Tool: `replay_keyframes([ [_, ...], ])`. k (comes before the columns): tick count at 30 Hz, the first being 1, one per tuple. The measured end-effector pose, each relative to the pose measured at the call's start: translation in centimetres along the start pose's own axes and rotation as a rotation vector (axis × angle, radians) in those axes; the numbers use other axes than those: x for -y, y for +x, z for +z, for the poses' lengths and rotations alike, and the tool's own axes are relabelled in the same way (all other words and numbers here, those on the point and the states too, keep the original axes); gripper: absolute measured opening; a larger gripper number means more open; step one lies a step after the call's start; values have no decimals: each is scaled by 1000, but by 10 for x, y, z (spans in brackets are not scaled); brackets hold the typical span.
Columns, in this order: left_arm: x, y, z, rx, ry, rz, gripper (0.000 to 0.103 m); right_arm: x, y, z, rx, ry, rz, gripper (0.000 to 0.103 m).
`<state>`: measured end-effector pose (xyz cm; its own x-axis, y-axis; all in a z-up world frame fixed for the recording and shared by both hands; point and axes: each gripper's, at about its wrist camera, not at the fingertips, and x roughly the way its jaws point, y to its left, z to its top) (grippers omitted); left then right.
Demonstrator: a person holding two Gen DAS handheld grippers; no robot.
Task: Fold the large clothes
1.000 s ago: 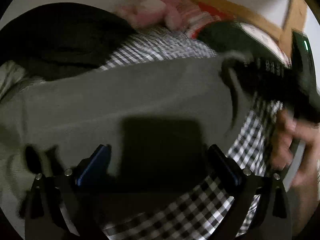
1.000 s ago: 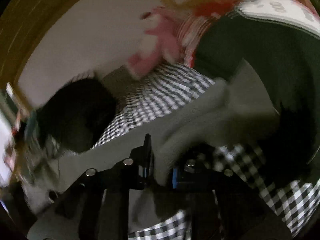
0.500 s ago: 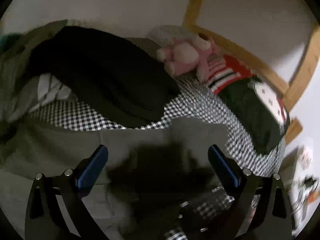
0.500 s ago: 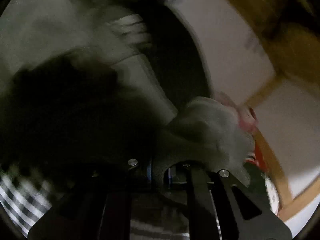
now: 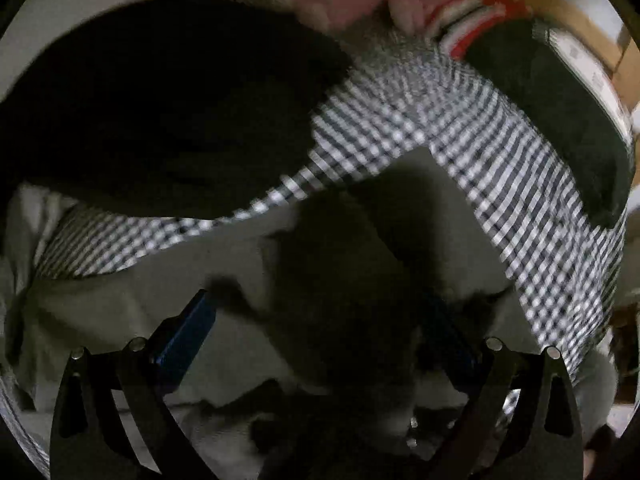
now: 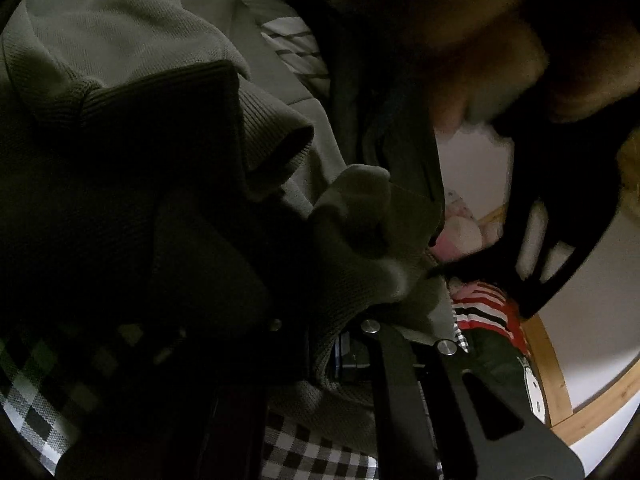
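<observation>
Two grippers: right gripper [image 6: 340, 344] clenches the grey-green sweatshirt's [image 5: 120, 300] ribbed edge; left gripper [image 5: 320, 316] hangs released above it on the checked bedspread [image 5: 460, 148]. Soft, limp knit; we judge hems grip best.

The right gripper [image 6: 328, 344] pinches a bunched fold of the grey-green sweatshirt [image 6: 120, 40], its ribbed cuff [image 6: 272, 128] gaping just above. A black-and-white checked cover [image 6: 312, 456] lies beneath. To the right, a pink plush toy [image 6: 460, 236] and a red-striped cushion [image 6: 488, 312] sit against a wooden frame [image 6: 548, 364].
</observation>
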<state>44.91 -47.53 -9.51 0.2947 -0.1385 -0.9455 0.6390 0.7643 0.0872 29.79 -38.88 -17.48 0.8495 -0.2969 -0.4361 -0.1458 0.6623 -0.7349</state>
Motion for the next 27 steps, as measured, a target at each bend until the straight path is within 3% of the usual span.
replay_keyframes([
  [2, 10, 21, 4, -65, 59, 26, 98, 1, 0, -1, 4, 9, 7, 10],
  [4, 14, 25, 3, -64, 87, 21, 97, 3, 0, -2, 4, 19, 14, 10],
  [6, 9, 20, 2, -40, 70, -44, 66, 7, -1, -3, 7, 34, 27, 10],
  [7, 0, 14, 1, -22, 23, -87, 43, 10, -1, -3, 8, 46, 35, 10],
  [8, -5, 10, 0, -6, -6, -107, 32, 13, -2, -4, 11, 60, 43, 10],
  [12, -39, -19, -15, 97, -137, -198, 27, 26, -8, -1, 35, 124, 45, 10],
  [18, -65, -55, -40, 192, -213, -249, 26, 38, -31, 17, 121, 172, -3, 8],
  [22, -89, -100, -62, 307, -271, -325, 26, 53, -58, 34, 201, 246, -27, 8],
  [27, -123, -161, -101, 419, -283, -333, 26, 64, -96, 66, 309, 353, -16, 8],
])
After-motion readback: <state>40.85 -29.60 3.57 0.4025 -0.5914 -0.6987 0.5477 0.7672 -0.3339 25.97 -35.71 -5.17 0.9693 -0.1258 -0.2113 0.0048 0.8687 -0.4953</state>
